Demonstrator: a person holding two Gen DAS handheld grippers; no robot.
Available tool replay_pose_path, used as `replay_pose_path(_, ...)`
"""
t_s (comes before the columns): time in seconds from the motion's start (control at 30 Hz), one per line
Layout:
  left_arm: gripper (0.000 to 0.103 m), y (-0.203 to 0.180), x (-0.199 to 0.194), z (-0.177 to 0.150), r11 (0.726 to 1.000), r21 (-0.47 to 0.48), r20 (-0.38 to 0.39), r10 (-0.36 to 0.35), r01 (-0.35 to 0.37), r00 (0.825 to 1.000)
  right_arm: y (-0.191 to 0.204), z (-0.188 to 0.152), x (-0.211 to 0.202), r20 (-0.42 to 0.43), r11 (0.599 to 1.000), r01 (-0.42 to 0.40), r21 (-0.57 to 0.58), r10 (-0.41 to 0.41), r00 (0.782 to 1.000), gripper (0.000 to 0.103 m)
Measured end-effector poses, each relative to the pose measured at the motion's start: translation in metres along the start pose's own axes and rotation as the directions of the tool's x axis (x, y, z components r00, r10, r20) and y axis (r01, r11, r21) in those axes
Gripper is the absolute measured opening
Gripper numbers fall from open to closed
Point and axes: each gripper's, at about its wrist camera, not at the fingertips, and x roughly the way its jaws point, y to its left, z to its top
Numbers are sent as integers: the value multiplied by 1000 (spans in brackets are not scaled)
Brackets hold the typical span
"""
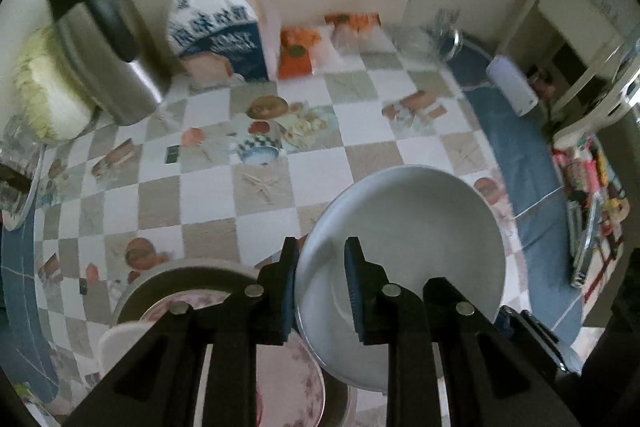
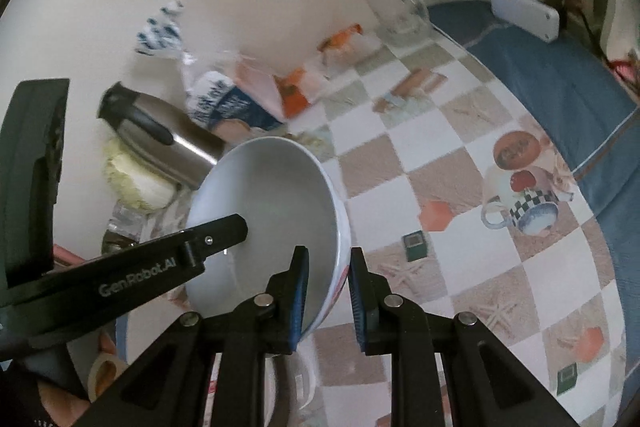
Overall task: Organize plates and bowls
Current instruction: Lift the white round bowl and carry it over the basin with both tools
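Gripping opposite sides of one white bowl, both tools held it tilted in the air above the checkered tablecloth. The left gripper had its pads pinching the bowl's rim, one inside and one outside, and the right gripper likewise clamped the wall on its own side, where a red and blue pattern showed on the outer face. In the right wrist view the left tool's finger reached across the bowl's mouth. Below the left tool lay a stack of crockery: a floral plate and, beside it, a grey-rimmed dish with a pink patterned piece inside; how many pieces were stacked there could not be told. Judging from this, the sorting appeared to be under way rather than finished: one bowl was in hand with no resting place yet, and the pile beneath looked like the probable destination, though that was only a guess. A steel thermos, a cabbage and a bread bag stood at the back by the wall, well apart from the bowl.
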Motion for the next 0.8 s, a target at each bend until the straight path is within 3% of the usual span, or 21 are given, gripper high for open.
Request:
replay_pose_path(0.47,24,72,-83,-49,992,-123,163,-18,38,986,93,-32,-37,15,986,-45,-161,48,999,22)
replay_pose_path(0.8,24,111,-107,-80,974,-205,228,-47,95,972,131,-59,-44,-12,972,-69,-227,68,998,22)
